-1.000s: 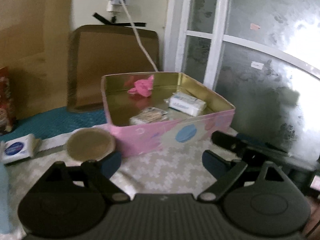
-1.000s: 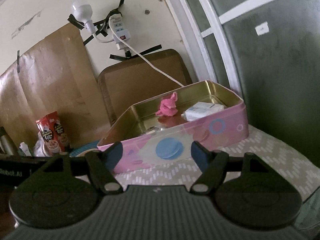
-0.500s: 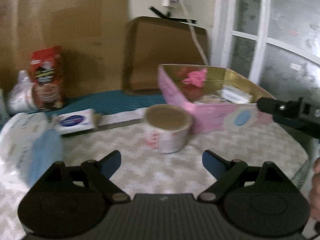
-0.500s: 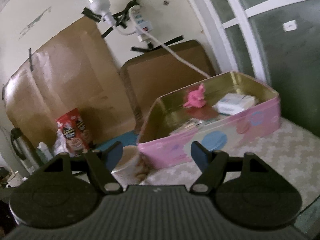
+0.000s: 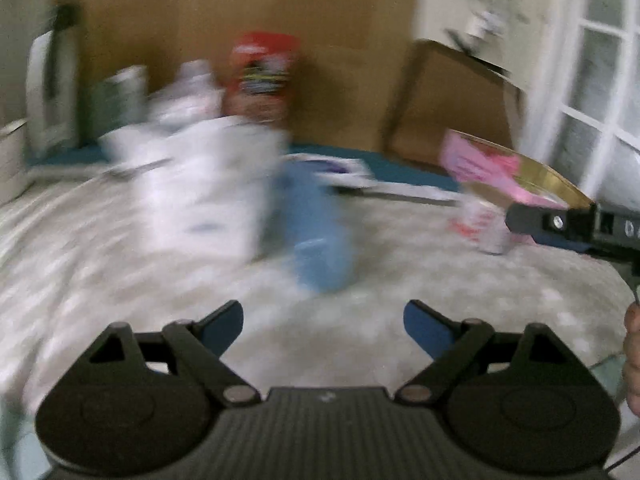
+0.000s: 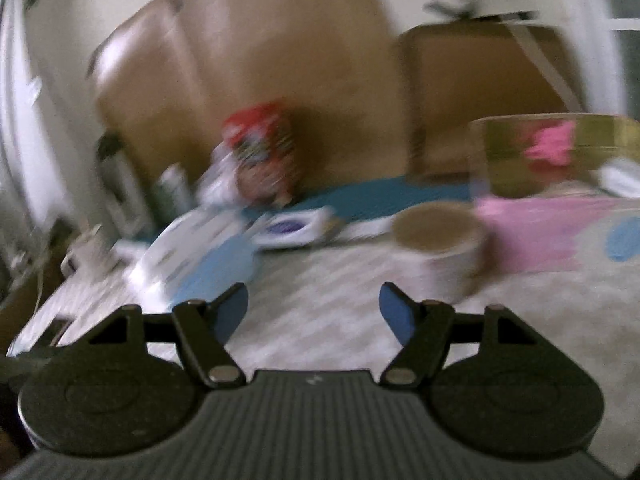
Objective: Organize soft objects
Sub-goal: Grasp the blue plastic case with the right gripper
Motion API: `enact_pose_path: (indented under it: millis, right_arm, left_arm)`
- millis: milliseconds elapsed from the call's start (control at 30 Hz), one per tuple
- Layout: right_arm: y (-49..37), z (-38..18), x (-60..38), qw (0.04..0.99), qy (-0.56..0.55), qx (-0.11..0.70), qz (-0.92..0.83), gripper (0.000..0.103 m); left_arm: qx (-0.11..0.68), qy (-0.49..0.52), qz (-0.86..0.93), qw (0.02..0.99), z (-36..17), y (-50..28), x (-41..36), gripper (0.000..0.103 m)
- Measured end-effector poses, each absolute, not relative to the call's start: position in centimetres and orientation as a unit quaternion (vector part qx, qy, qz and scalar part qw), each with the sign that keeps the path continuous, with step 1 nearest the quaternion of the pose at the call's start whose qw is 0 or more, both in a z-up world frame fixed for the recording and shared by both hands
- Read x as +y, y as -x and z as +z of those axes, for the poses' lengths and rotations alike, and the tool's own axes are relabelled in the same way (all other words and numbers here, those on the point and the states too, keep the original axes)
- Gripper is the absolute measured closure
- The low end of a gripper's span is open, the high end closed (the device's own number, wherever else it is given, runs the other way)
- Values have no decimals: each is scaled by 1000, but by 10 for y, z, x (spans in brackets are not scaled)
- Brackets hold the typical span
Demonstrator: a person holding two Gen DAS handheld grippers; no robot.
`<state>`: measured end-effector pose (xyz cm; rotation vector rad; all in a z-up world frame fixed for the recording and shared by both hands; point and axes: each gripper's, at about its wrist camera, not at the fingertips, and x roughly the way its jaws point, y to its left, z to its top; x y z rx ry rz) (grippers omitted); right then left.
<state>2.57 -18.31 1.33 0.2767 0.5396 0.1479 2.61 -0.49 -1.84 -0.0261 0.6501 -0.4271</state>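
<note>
1. Although both views are badly smeared, I can make out a blue soft pack (image 5: 320, 236) lying on the desk (image 5: 360, 292) ahead of my left hand-held gripper (image 5: 323, 322), slightly left of centre in that view and well apart from the pads.
2. Its long axis runs roughly away from me, about in line with the way the left hand-held gripper points, so I judge the jaws would straddle its narrow width.
3. A larger white pack (image 5: 208, 196) lies just beside it on its left; whether the two touch I cannot tell through the blur.
4. In the right wrist view the blue pack (image 6: 216, 268) sits off to the left of my right hand-held gripper (image 6: 314, 312), which faces a roll of tape (image 6: 438, 248) instead, so I reckon the left hand is the nearer one for this pick.
5. The left jaws stand wide and are closing a little, with nothing between them; the right jaws are also wide apart and empty.
6. The pink tin (image 6: 560, 232) stands to the right, just beside the tape, already holding a pink cloth (image 6: 550, 148) and a white packet (image 6: 620, 176).
7. A small flat white packet (image 6: 294, 226) lies further back, near a red box (image 6: 262, 152) against the cardboard.
</note>
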Motion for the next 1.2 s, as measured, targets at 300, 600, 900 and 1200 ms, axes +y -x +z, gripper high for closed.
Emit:
enact_pose_path:
  millis: [300,600,900,1200]
  right_arm:
    - [-83,1,-91,939,-61,292,172,28]
    - [-81,-15,-162,890,-232,352,174,66]
    - [18,-1,-269,916,-238,319,47,42]
    - [46,-3,-200,954,-41,275,115,27]
  left_arm:
    - [326,71,-94,938,-27,-11,89,15]
    - [328,74,-123,934,-24,-8,81,15]
    - [339,65,-208,915,-12,-26,36,15]
    - [359,49,-269,892,-3,-43,-30,14]
